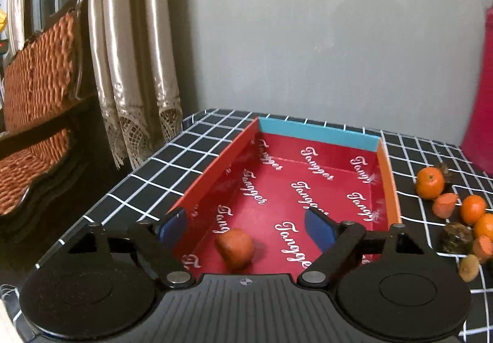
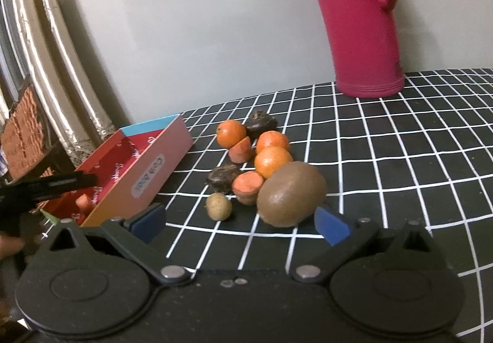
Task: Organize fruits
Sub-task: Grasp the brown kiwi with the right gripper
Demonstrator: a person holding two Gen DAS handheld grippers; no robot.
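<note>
Both grippers, left (image 1: 246, 229) and right (image 2: 240, 222), were wide apart, empty. The round kiwi (image 2: 291, 193) might roll away if bumped.

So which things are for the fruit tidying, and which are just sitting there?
For the job:
- red box
- carrot piece already in the box
- oranges
- kiwi
- carrot chunks
- dark brown fruits
- small tan fruit

Just sitting there:
- pink jug
- curtain
- wicker chair
</note>
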